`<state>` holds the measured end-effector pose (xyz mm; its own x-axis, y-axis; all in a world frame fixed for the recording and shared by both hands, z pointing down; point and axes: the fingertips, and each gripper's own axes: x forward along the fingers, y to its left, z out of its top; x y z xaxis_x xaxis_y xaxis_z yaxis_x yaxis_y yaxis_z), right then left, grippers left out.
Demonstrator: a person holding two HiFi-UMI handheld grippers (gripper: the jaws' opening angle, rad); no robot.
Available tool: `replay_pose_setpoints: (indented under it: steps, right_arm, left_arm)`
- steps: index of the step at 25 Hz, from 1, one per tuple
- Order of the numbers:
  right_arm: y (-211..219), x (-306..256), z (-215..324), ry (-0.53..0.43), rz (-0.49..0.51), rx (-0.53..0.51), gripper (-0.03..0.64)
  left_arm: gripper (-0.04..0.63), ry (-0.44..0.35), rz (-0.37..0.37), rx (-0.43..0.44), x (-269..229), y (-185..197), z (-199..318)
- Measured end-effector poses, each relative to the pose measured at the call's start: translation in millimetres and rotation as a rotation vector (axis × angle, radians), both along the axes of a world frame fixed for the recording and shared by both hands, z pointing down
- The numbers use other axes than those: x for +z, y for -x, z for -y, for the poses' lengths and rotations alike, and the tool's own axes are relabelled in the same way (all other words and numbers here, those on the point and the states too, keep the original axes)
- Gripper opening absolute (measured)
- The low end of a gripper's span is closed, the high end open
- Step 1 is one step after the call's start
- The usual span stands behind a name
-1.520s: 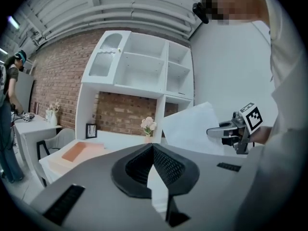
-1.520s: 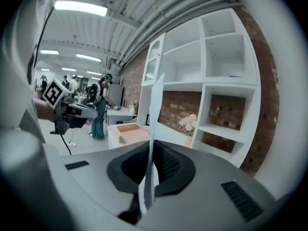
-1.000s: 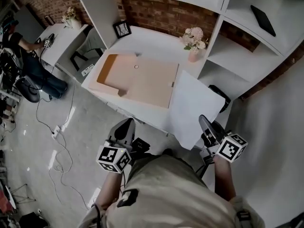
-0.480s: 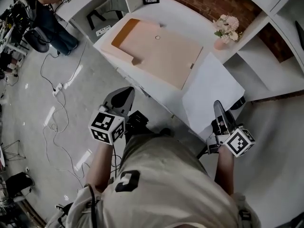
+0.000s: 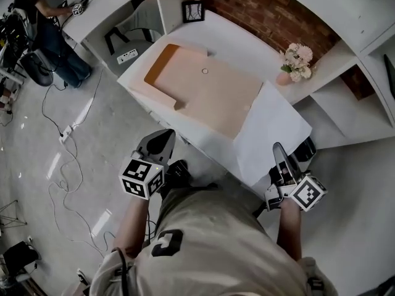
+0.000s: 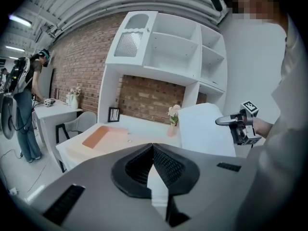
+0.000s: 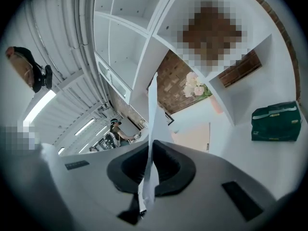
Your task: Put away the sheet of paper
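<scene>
A white sheet of paper (image 5: pixel 271 134) hangs over the right front corner of the white desk (image 5: pixel 234 42). My right gripper (image 5: pixel 279 156) is shut on its near edge. In the right gripper view the sheet (image 7: pixel 152 124) stands edge-on between the jaws. A tan folder (image 5: pixel 203 91) lies open and flat on the desk, to the left of the sheet. My left gripper (image 5: pixel 162 142) is shut on nothing, low in front of the desk's edge. The left gripper view shows the sheet (image 6: pixel 202 129) and the right gripper (image 6: pixel 232 122) off to its right.
A pink vase of flowers (image 5: pixel 293 63) and a small picture frame (image 5: pixel 193 10) stand at the back of the desk. White shelves rise to the right, with a dark green bag (image 7: pixel 274 121) low beside them. A person (image 5: pixel 49 23) stands at another desk; cables lie on the floor.
The head view has swung, so the desk sits higher and further left. The right gripper still holds the sheet by the desk's corner. The left gripper has stayed shut in front of the desk.
</scene>
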<state>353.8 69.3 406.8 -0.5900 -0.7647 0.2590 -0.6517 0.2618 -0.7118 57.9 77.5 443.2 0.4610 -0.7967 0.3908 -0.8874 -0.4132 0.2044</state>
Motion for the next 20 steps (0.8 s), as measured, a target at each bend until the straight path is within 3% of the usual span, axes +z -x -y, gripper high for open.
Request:
replay_pose_setpoints:
  steps: [3,8,15,20]
  right_arm:
    - [17.4,-8.2,13.6,-0.004,0.025,0.009,0.028]
    - [33.5,-1.7,19.6,0.006,-0.081,0.006,0.028]
    - [92.3,-6.0,38.4,-0.016,0.000,-0.041,0.028]
    - [103.0,-1.5,45.2,0.011,0.014,-0.020,0.028]
  left_arm:
    - [0.017,0.016,-0.015,0.028,6.2,6.2,16.3]
    - [0.017,0.031,-0.031,0.093,18.2,7.2,25.7]
    - [0.017,0.038,-0.042,0.093,22.7,47.9,25.3]
    - [0.017,0.045,-0.048,0.074,24.2,68.9,33.4]
